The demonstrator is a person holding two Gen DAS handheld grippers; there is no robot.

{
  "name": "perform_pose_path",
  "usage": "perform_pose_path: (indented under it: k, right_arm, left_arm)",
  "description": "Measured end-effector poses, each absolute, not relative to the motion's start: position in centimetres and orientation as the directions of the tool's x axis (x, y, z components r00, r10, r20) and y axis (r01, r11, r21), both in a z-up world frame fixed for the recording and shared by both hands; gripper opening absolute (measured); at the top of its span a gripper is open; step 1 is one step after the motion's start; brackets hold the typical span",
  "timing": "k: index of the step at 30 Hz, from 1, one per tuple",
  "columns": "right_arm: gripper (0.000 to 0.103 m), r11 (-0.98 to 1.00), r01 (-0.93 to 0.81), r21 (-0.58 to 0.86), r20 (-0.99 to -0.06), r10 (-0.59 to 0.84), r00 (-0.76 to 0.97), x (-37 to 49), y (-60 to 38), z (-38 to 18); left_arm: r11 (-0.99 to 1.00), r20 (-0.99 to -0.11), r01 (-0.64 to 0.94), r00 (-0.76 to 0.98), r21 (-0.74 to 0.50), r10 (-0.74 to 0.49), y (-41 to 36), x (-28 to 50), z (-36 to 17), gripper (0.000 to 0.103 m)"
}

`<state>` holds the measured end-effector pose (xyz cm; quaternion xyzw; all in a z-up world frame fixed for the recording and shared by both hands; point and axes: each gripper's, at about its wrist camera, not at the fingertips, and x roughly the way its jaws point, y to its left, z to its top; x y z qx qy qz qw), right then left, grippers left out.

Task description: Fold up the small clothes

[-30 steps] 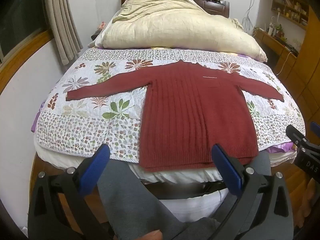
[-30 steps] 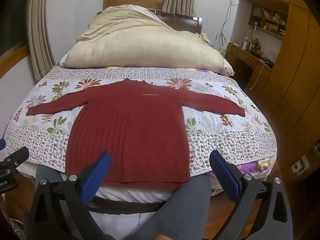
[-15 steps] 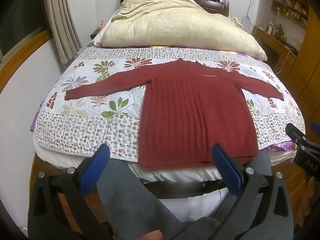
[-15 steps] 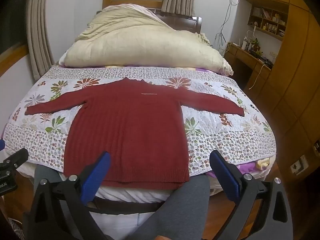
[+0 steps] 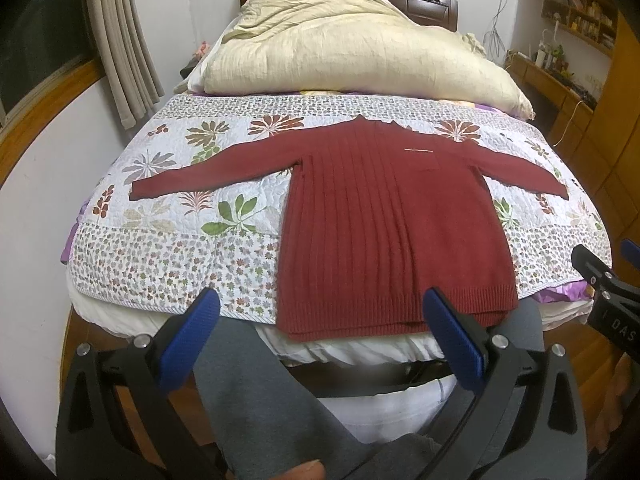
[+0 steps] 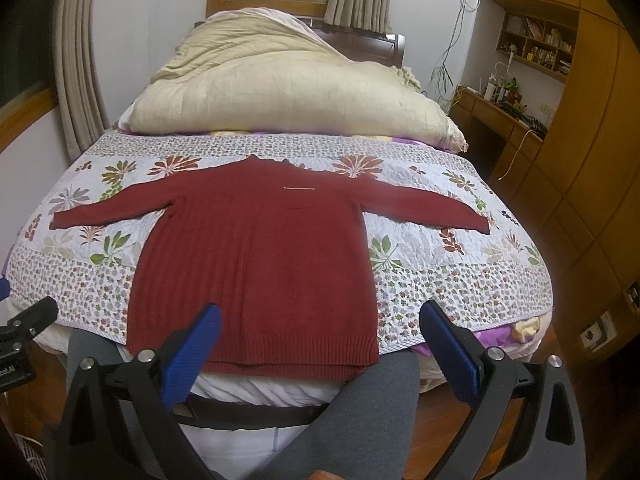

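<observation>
Bedroom walls, curtains (image 5: 120, 40) and wooden cabinets (image 6: 592, 128) are surrounding a bed (image 5: 168, 256) that is wearing a floral quilt (image 5: 168, 216), with a bulky cream duvet (image 5: 352, 52) heaped at its far end. Lying flat on the quilt is a dark red knitted sweater (image 5: 384, 232), its front facing up, both sleeves stretching straight out to the sides and its ribbed hem hanging slightly over the near edge of the bed. The left tool (image 5: 320, 340) is hovering just short of that hem, its blue-padded fingers (image 5: 188, 340) standing wide apart and gripping nothing. The right tool (image 6: 320, 348) is hovering likewise at the near edge, its blue fingers (image 6: 448, 352) spread wide and touching no cloth. Each tool is showing at the edge of the other's view. Grey-clad legs (image 5: 260, 400) of the person are pressing up against the foot of the bed below the sweater. A small pale mark, possibly a label, is sitting across the sweater's chest, too small to read.
</observation>
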<state>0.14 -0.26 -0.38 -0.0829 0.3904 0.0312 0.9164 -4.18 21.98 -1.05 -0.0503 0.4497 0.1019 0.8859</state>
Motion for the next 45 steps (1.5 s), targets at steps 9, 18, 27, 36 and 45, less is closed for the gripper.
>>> perform_pose_path:
  k: [9,18,27,36,45]
  right_arm:
    - [0.099,0.985,-0.120,-0.127,-0.725,-0.010,0.688,0.5,0.1,-0.7]
    - [0.099,0.985,-0.122,-0.125,-0.731,-0.008,0.683,0.8,0.4,-1.2]
    - [0.099,0.986,-0.118,-0.120,-0.742,-0.010,0.670,1.6,0.3,-1.7]
    - [0.099,0.986,-0.112,-0.122,-0.747,-0.016,0.664,2.4,0.2,-2.0]
    - [0.099,0.985,-0.117,-0.127,-0.752,-0.019,0.659,3.1,0.5,-2.3]
  left_arm:
    - [0.974,-0.810,-0.226,0.569,0.012,0.142,21.8,-4.2,-1.2,0.100]
    - [0.973,-0.810,-0.233,0.569,0.009,0.144,22.2,-3.8,-1.2,0.100]
    - [0.973,-0.817,-0.232,0.559,0.007,0.139,22.2,-3.1,-1.6,0.100]
    - [0.973,-0.826,-0.230,0.546,0.010,0.137,22.3,-2.2,-2.1,0.100]
    - [0.972,-0.829,-0.233,0.541,0.013,0.141,22.5,-1.6,-2.3,0.100]
